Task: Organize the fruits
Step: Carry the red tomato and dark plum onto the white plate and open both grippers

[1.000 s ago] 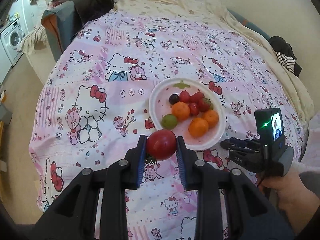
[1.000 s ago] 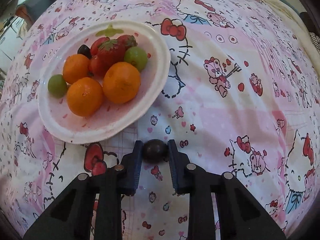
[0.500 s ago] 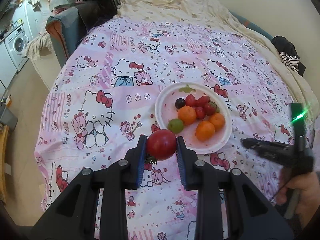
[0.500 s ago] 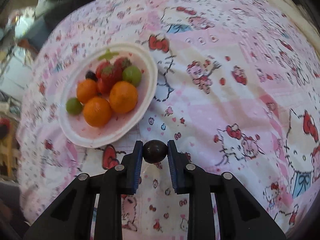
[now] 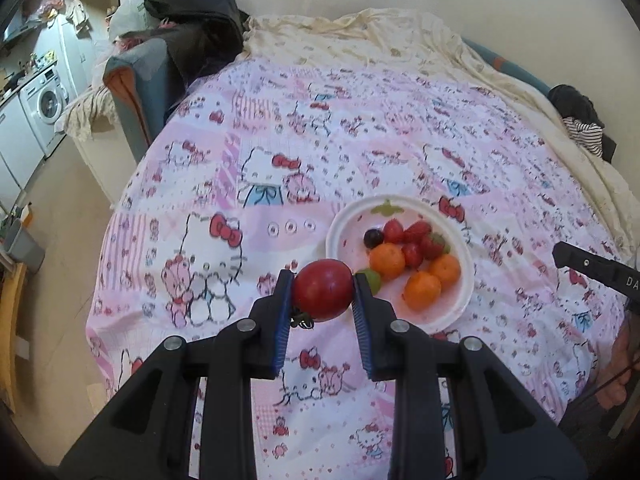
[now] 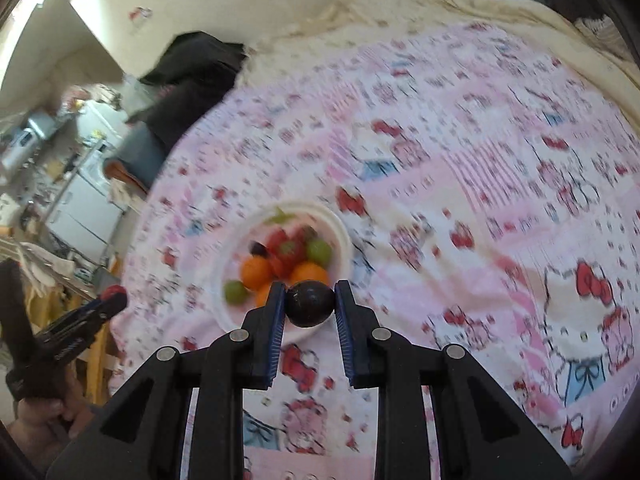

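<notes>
My left gripper (image 5: pixel 323 287) is shut on a red tomato (image 5: pixel 323 290), held above the bedspread just left of the white plate (image 5: pixel 340 236). The plate holds several fruits: oranges (image 5: pixel 387 260), strawberries (image 5: pixel 418 236), a dark grape (image 5: pixel 373 237) and a green fruit (image 5: pixel 372 280) partly hidden behind my right finger. My right gripper (image 6: pixel 310 304) is shut on a dark round grape (image 6: pixel 310 304), raised over the near rim of the same plate (image 6: pixel 342 236), which looks blurred. The right gripper's tip (image 5: pixel 588 266) shows at the right edge of the left wrist view.
A pink cartoon-print bedspread (image 5: pixel 280 152) covers the bed, with a cream blanket (image 5: pixel 360 36) at the far side. A blue-grey chair with dark clothes (image 5: pixel 160 68) stands at the far left corner. A washing machine (image 5: pixel 44 100) is beyond. Dark and striped clothing (image 5: pixel 580 124) lies far right.
My right gripper has risen and tilted up with the grape, so the plate looks smaller and farther. The left gripper has tilted up slightly, still holding the tomato.
</notes>
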